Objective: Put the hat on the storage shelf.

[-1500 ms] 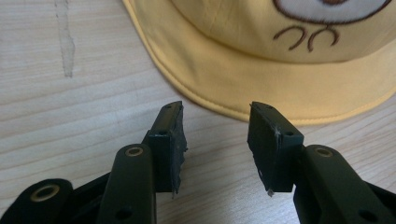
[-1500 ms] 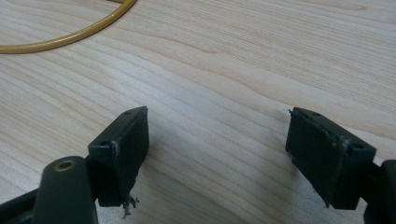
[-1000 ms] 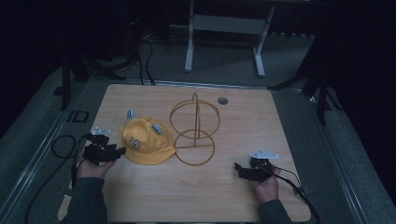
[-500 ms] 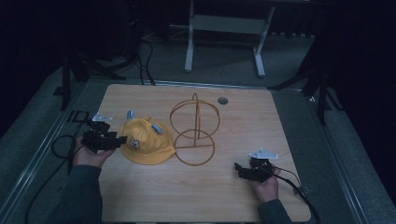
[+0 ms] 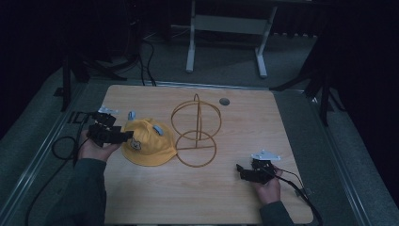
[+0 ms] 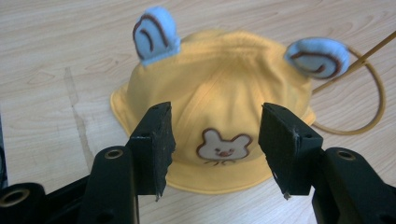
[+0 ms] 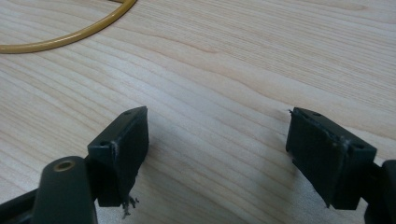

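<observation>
A yellow cap (image 5: 149, 146) with two pale blue ears and a bear face lies on the wooden table (image 5: 197, 193), left of middle. My left gripper (image 5: 126, 136) hovers at the cap's left edge. In the left gripper view the cap (image 6: 219, 88) sits beyond the left gripper (image 6: 215, 149). Its jaws have just been opening, and the pads (image 6: 154, 144) stand apart with nothing pressed between them. A gold wire stand (image 5: 195, 134), an upright hoop on a flat ring, is right of the cap. My right gripper (image 5: 241, 170) rests open over bare wood (image 7: 217, 149) at the front right.
A small grey round cap (image 5: 224, 101) sits in the table's far side. A black cable (image 5: 60, 147) loops off the left edge. Part of the stand's flat ring (image 7: 70, 35) lies ahead of the right gripper. A white desk frame (image 5: 226, 28) stands on the floor beyond.
My left hand has lifted and drawn slightly toward the far side, with the gripper's jaws wider apart. The cap stays on the table. The right hand has not moved.
</observation>
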Demonstrator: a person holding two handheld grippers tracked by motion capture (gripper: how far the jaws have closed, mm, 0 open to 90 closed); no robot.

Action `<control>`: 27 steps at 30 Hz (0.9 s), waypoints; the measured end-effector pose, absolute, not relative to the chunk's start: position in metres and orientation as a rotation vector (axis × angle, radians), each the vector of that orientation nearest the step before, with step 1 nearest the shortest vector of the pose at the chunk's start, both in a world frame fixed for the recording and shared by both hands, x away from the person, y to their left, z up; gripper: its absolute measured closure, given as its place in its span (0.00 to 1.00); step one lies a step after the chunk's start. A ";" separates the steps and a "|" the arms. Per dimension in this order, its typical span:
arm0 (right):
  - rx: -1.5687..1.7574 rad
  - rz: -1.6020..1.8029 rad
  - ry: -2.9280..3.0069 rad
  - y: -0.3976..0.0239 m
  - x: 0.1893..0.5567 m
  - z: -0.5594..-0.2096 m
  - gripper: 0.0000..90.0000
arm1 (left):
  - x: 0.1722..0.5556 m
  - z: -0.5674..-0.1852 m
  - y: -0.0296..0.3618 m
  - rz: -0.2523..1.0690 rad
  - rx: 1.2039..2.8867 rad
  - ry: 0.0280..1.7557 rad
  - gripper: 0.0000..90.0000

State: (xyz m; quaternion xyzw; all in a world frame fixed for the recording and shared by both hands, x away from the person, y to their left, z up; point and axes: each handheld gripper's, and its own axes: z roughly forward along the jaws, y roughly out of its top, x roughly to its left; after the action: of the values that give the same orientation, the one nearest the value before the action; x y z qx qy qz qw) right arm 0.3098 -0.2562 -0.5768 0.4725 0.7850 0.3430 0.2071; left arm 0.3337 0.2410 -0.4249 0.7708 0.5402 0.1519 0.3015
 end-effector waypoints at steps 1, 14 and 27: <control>1.316 0.955 2.186 -0.256 0.310 -0.577 0.23 | 0.335 -0.423 0.239 0.400 2.046 1.431 0.50; 1.318 0.956 2.185 -0.256 0.310 -0.577 0.23 | 0.355 -0.410 0.216 0.381 2.061 1.485 0.45; 1.316 0.956 2.187 -0.256 0.310 -0.577 0.23 | 0.378 -0.414 0.204 0.254 2.000 1.583 0.35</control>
State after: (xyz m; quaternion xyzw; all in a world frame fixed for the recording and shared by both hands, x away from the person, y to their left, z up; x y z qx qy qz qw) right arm 0.3099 -0.2561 -0.5768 0.4726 0.7851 0.3431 0.2064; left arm 0.3778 0.2037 -0.4140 0.7478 0.5919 0.0950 0.2854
